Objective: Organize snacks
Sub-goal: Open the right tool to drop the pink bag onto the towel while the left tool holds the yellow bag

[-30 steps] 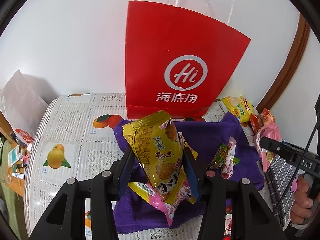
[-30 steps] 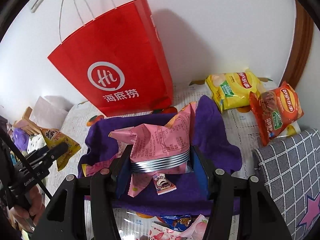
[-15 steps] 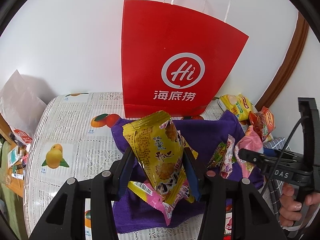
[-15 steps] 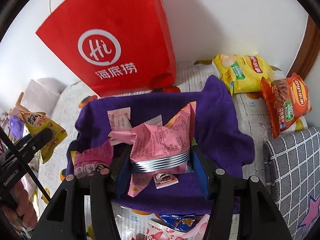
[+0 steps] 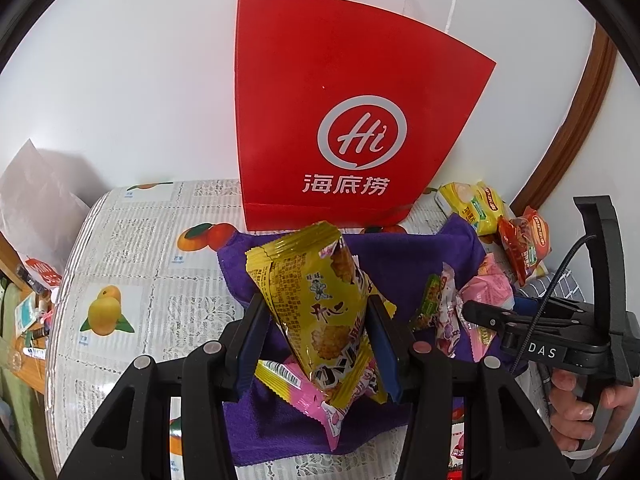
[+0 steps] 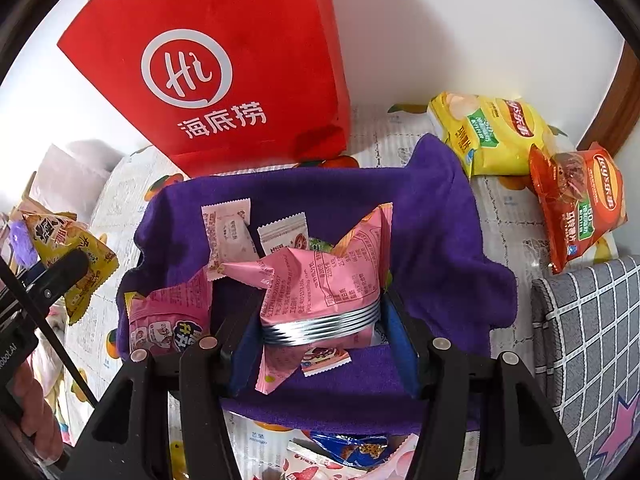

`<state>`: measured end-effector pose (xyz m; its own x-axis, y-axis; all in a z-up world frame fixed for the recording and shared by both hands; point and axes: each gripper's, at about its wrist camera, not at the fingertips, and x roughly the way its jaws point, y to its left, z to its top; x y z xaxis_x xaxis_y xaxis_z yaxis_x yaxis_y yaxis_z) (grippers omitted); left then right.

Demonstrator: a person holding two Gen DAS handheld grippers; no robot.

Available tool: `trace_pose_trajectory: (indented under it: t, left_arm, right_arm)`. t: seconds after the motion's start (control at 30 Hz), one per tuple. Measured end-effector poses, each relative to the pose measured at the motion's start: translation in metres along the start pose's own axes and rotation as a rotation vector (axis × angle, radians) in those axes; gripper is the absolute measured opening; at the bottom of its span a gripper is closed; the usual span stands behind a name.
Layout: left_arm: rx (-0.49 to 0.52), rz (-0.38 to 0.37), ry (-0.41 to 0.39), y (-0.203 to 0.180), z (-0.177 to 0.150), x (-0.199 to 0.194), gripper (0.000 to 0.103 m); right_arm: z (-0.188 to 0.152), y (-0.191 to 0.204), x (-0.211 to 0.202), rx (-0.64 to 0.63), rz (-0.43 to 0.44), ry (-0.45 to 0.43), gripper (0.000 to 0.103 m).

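Note:
My left gripper (image 5: 316, 308) is shut on a yellow rice-cracker packet (image 5: 304, 264), which stands upright above the purple cloth (image 5: 400, 256). My right gripper (image 6: 320, 304) is shut on a crumpled pink snack packet (image 6: 332, 264), low over the purple cloth (image 6: 440, 220) and pointing steeply down. In the left wrist view the same pink packet (image 5: 492, 288) shows at the right, with a hand on the tool's handle. Several small packets (image 6: 228, 228) lie on the cloth. A red paper bag (image 5: 344, 120) with a white logo stands behind the cloth against the wall.
A yellow chip bag (image 6: 488, 132) and a red chip bag (image 6: 576, 204) lie at the back right. A grey checked cushion (image 6: 580, 340) borders the right side. More snacks (image 6: 344, 448) lie at the front edge. The fruit-print table cover (image 5: 132, 260) extends left.
My right gripper has sunk toward the purple cloth with the pink packet and tipped further down; it has come further into the left wrist view. My left gripper has kept still.

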<state>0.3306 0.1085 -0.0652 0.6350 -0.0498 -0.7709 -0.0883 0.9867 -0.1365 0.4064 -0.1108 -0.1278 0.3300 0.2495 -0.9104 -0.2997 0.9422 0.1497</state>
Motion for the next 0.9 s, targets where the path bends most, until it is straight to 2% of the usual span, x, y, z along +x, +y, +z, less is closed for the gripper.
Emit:
trace_pose_trajectory:
  t: [0.27,0.53,0.9]
  left_arm:
    - [0.010,0.002,0.003,-0.003,0.000,0.001,0.048]
    - [0.025,0.005,0.012,-0.008,-0.002,0.005,0.048]
    - [0.051,0.011,0.024,-0.017,-0.005,0.010,0.048]
  right_arm:
    - [-0.002,0.007,-0.003,-0.038,-0.021,-0.006,0.061]
    - [0.000,0.002,-0.008,-0.019,-0.004,-0.011,0.061]
    - [0.001,0.007,-0.039,-0.009,0.045,-0.090,0.061]
